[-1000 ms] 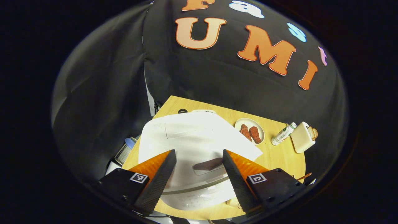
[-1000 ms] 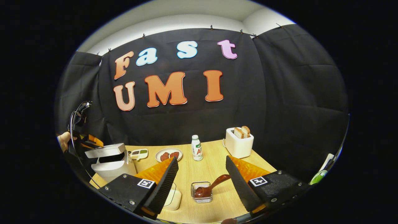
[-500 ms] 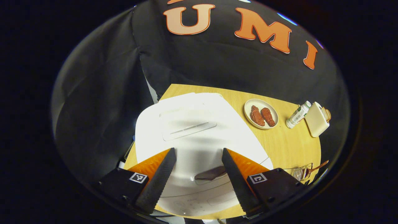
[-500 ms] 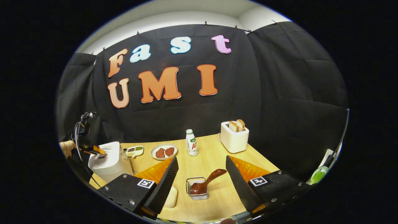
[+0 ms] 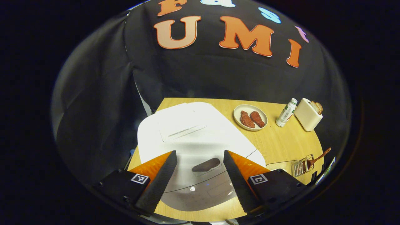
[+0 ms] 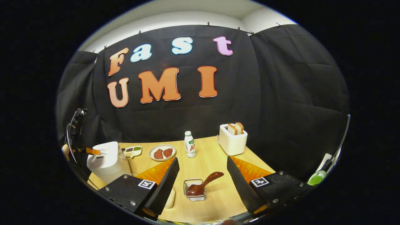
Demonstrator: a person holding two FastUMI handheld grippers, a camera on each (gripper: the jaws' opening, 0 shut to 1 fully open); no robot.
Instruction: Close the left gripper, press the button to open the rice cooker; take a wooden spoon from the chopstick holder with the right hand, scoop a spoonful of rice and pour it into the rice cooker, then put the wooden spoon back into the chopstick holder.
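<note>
Lying in the wire holder (image 6: pixel 194 189) between the open fingers of the right gripper (image 6: pixel 203 182), the wooden spoon (image 6: pixel 203 185) looks light and stiff, best gripped at its raised handle, while the left gripper (image 5: pixel 200 176) stands open above the rice cooker (image 5: pixel 193 137).

No readable text, brand or number can be made out. A label is carried by the small white bottle (image 6: pixel 189 148) near the tabletop's far edge, but its print is too small to be read. Square black-and-white coded markers (image 5: pixel 139 178) are borne on the gripper bodies; no letters are shown on them.
</note>
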